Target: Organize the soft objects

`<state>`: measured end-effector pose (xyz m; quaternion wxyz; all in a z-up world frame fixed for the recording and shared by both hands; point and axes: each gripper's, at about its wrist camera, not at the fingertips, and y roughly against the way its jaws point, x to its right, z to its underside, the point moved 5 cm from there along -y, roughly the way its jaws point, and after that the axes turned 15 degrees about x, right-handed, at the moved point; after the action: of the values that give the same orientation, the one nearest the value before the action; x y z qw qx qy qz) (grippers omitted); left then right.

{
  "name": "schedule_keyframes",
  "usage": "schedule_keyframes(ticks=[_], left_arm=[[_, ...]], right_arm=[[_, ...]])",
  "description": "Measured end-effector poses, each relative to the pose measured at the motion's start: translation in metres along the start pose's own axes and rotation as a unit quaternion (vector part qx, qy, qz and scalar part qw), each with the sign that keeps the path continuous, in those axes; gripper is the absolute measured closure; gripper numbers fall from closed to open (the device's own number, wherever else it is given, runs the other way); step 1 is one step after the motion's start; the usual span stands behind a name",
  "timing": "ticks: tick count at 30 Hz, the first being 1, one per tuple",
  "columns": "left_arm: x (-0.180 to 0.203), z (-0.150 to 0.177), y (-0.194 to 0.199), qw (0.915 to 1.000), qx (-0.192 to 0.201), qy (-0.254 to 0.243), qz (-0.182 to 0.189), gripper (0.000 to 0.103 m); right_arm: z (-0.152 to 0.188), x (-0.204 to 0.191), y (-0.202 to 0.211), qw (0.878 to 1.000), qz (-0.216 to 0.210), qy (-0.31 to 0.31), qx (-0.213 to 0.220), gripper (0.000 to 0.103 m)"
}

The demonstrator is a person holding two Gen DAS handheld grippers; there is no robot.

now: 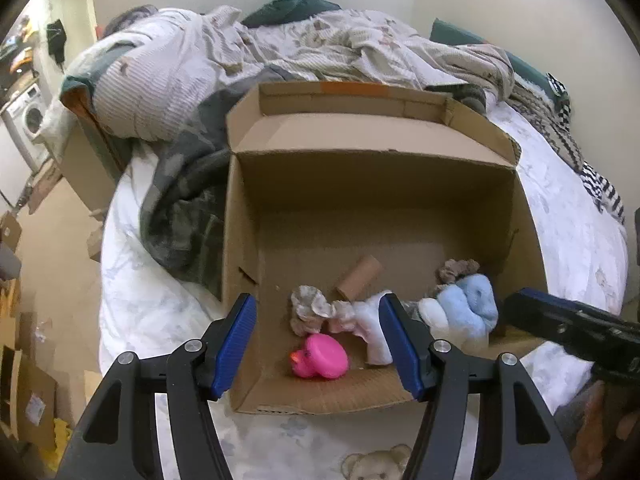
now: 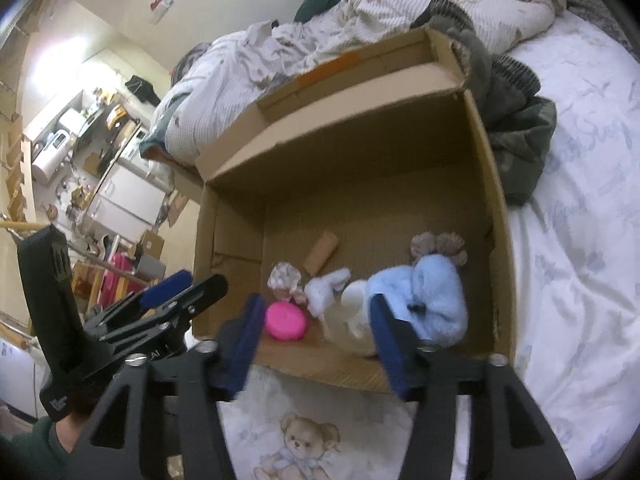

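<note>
While both sets of jaws stand wide and hold nothing, the left gripper (image 1: 320, 340) frames the pink duck (image 1: 320, 358) at the cardboard box's (image 1: 372, 184) near edge, and the right gripper (image 2: 316, 336) hangs nearer the blue plush (image 2: 424, 300) toward the near right corner. Scrunchies, a white toy (image 1: 374, 320) and a cardboard tube (image 1: 358, 276) crowd between them.
</note>
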<state>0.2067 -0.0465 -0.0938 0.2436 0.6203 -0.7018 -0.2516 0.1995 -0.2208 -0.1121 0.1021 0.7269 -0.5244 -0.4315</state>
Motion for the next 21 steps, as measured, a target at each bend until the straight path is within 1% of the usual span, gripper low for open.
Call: schedule_keyframes(ticks=[3, 4, 5, 6, 8, 13, 18, 21], left_arm=[[-0.002, -0.003, 0.005, 0.9999, 0.01, -0.003, -0.012, 0.042], [-0.003, -0.004, 0.007, 0.9997, 0.014, -0.003, -0.019, 0.042], [-0.005, -0.005, 0.008, 0.9995, 0.018, -0.001, -0.027, 0.042], [-0.007, -0.005, 0.01, 0.9993, 0.02, 0.001, -0.033, 0.042], [-0.01, -0.004, 0.013, 0.9992, 0.02, 0.012, -0.033, 0.042], [-0.02, -0.004, 0.025, 0.9983, 0.028, 0.023, -0.045, 0.042], [-0.026, 0.001, 0.041, 0.9984, 0.028, 0.032, -0.036, 0.042], [-0.03, 0.002, 0.053, 0.998, 0.038, 0.028, -0.042, 0.041]], right_arm=[[-0.004, 0.005, 0.004, 1.0, 0.015, -0.004, 0.011, 0.027], [-0.006, 0.006, 0.006, 1.0, 0.023, -0.003, 0.016, 0.023], [-0.007, 0.007, 0.007, 0.999, 0.028, -0.002, 0.022, 0.018], [-0.008, 0.007, 0.009, 0.999, 0.031, -0.001, 0.027, 0.01], [-0.01, 0.006, 0.013, 0.998, 0.041, 0.006, 0.039, 0.0], [-0.013, -0.002, 0.026, 0.996, 0.047, 0.018, 0.07, 0.0], [-0.01, -0.012, 0.032, 0.995, 0.046, 0.044, 0.076, 0.0], [-0.008, -0.016, 0.034, 0.994, 0.053, 0.057, 0.078, 0.0]])
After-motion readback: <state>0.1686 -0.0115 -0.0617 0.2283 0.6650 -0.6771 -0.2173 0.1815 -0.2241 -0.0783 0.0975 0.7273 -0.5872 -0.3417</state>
